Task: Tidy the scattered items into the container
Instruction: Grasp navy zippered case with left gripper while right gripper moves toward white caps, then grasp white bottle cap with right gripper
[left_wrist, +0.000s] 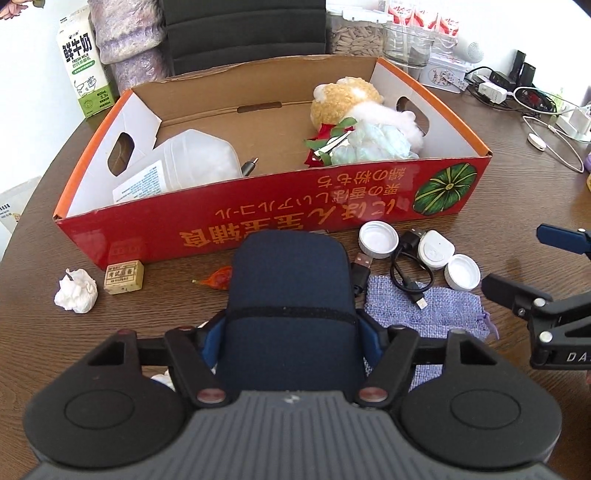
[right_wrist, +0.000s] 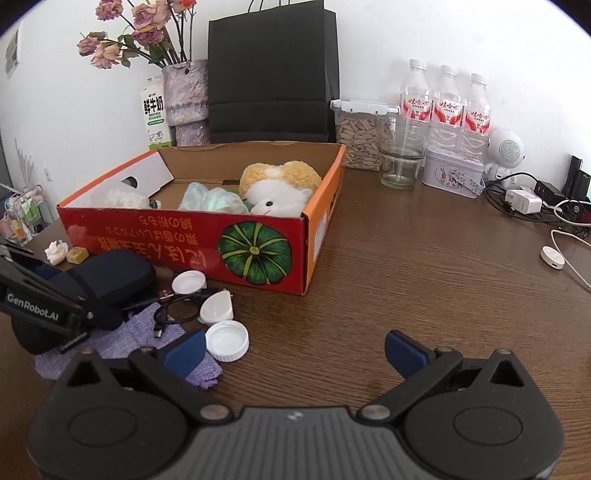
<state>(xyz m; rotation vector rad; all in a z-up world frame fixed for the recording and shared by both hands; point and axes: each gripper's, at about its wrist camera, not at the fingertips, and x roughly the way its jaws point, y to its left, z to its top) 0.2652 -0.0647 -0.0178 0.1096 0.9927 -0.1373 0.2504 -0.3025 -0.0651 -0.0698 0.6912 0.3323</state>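
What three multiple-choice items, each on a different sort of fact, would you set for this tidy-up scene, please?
1. Where is the toy?
A) in the box
B) on the cloth
C) beside the milk carton

2. How many bottles stand by the wall?
A) two
B) three
C) five

3. How is the right gripper?
A) shut on a cap
B) shut on the cable
C) open, gripping nothing

Answers:
1 A: the toy lies inside the box, at its right end.
2 B: three labelled bottles stand in a row.
3 C: its fingers stand wide apart and press on nothing.
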